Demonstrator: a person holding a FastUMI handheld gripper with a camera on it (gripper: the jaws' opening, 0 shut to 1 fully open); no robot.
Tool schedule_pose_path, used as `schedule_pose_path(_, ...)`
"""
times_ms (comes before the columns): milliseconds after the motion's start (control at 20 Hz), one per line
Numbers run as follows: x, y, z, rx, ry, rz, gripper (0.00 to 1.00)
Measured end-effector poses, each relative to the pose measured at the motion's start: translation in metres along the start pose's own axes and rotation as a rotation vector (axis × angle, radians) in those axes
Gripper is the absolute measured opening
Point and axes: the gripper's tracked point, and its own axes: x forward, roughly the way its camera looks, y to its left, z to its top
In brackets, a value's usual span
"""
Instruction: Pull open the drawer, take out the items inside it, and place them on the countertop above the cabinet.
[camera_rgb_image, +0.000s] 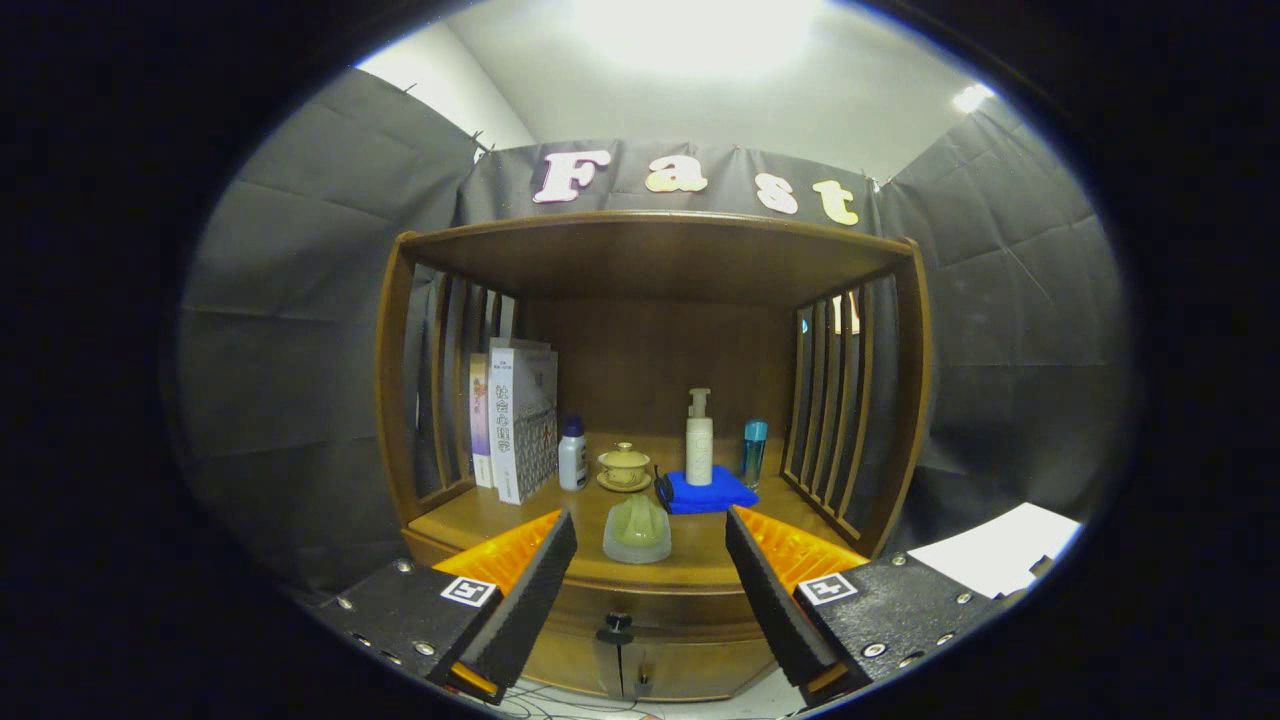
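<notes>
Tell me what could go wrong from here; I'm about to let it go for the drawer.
The gripper is open and empty, short of the cabinet. The drawer handle is small and sits low between the fingers, so a grasp could slip or miss. The countertop already carries a pale green object near the front edge and a blue cloth, so space for placing looks tight.

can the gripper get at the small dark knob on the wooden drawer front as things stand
Probably yes. The gripper is open, fingers spread wide, and the small dark knob sits on the closed wooden drawer front just below and between them. Nothing lies between the fingers and the knob.
</notes>
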Motion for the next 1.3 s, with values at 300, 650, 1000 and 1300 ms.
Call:
schedule_pose_path(300,-0.022,0.002,0.01,0.012,-0.024,-0.046,0.94)
schedule_pose_path(650,-0.031,0.012,0.02,0.019,-0.05,-0.039,0.94)
schedule_pose_path(1000,-0.036,0.013,0.023,-0.012,-0.059,-0.046,0.94)
schedule_pose_path(1300,-0.034,0.004,0.022,-0.024,-0.057,-0.073,0.94)
